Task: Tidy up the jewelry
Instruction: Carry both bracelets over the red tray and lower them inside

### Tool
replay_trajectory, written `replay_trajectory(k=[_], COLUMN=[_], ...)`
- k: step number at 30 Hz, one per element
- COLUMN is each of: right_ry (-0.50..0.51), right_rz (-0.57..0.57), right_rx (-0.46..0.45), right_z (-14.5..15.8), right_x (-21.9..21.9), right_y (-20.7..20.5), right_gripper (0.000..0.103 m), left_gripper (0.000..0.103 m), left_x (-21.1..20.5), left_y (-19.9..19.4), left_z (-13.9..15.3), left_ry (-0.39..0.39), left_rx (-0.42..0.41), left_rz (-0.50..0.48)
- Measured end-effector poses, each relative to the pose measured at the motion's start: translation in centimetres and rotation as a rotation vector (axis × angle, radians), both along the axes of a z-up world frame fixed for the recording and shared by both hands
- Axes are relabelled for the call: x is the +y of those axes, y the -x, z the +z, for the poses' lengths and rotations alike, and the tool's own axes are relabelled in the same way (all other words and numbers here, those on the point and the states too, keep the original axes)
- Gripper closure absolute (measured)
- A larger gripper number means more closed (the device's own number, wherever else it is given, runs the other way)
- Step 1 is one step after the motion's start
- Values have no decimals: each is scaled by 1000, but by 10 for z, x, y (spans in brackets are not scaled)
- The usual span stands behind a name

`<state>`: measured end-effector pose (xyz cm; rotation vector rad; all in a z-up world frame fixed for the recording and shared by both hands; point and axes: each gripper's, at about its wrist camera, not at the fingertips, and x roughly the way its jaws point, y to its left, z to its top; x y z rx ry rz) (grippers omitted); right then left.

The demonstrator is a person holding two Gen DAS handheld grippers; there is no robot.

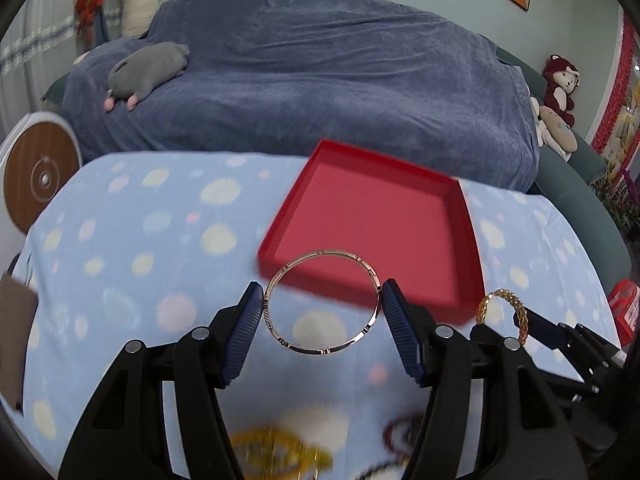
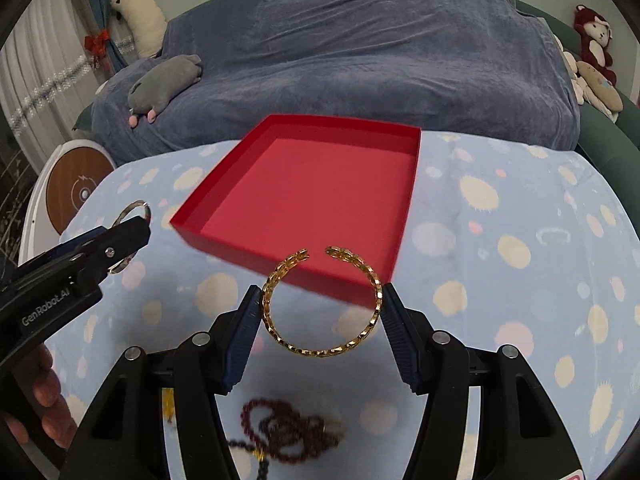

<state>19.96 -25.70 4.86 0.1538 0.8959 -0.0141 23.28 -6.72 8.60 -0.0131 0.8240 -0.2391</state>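
A thin bangle (image 1: 322, 301) is pinched by left gripper (image 1: 323, 305) jaws, a gold cuff (image 2: 322, 301) by right gripper (image 2: 322, 304) jaws, both held nr the red tray (image 2: 316, 196).

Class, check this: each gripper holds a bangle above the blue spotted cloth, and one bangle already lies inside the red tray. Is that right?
Not quite. The right wrist view shows the red tray empty. The left gripper holds the thin bangle and the right gripper the gold bangle above the cloth.

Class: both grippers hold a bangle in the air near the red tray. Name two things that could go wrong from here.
1. The thin bangle is pinched only at its rim by the left gripper; it could slip before reaching the red tray.
2. The gold open bangle in the right gripper could flex and pop free.
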Motion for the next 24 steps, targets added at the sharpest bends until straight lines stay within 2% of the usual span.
replay_trajectory(k=[4, 9, 14, 19, 21, 24], right_ry=[42, 75, 97, 86, 87, 82], right_rz=[-5, 1, 34, 65, 81, 86], right_rx=[4, 42, 70, 69, 70, 72], right_z=[-8, -31, -52, -57, -56, -52], right_x=[-6, -9, -6, -5, -6, -6], right_y=[-47, -74, -71, -54, -45, -39], right_gripper=[46, 46, 46, 46, 46, 46], left_gripper=[44, 44, 44, 45, 45, 45], left_x=[-26, -32, -26, -28, -29, -25], left_y=[-49, -81, -73, -55, -42, -38], left_z=[-15, -58, -74, -88, -89, -84], left_ry=[-68, -122, -123, -152, -171, -126], left_rx=[-2, 87, 101, 128, 104, 106], left_rz=[-18, 12, 22, -8, -20, -5])
